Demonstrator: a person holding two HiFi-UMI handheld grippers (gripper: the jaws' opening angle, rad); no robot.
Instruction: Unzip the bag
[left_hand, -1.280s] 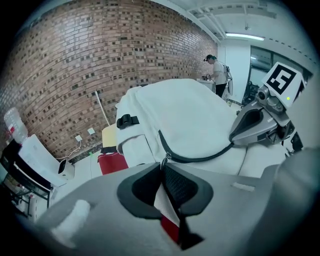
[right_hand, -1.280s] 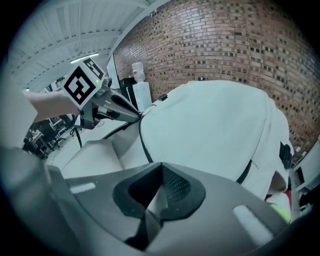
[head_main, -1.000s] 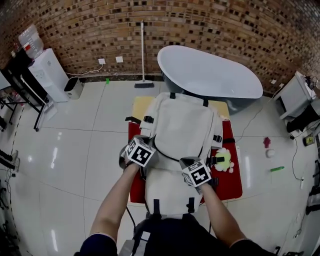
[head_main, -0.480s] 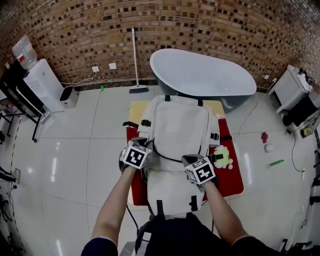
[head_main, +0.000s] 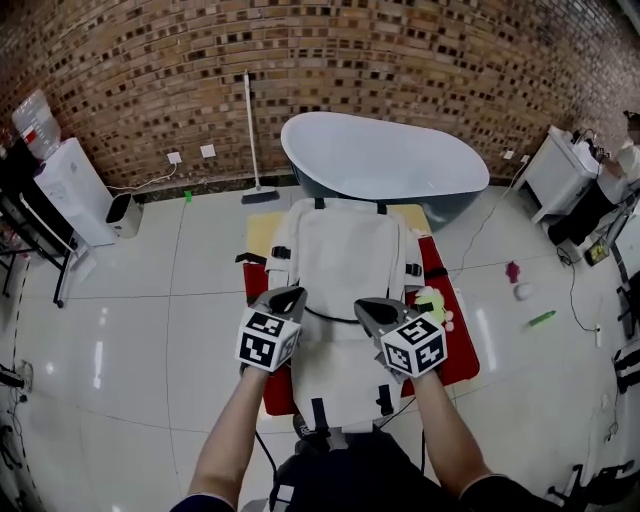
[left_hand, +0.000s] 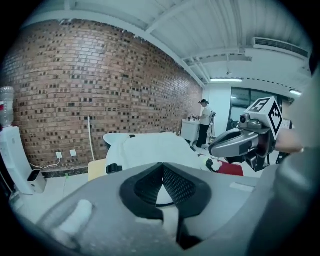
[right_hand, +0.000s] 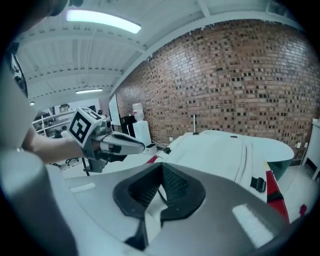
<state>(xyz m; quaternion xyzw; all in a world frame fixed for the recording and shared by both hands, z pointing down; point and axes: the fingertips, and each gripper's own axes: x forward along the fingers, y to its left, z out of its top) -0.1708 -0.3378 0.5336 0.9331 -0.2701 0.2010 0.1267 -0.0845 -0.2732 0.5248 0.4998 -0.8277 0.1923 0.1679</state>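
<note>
Two grippers hang over the near half of one white backpack. It lies flat on the low counter, long axis running away from the person toward the bathtub. On the left gripper the fingers have just closed together with nothing between them. One dark zip line curves across the bag, ahead of and below both tips, about equally near each. I can't spot its pull. The right gripper has its fingers pressed together, also empty. One plush toy sits at the bag's right edge.
</note>
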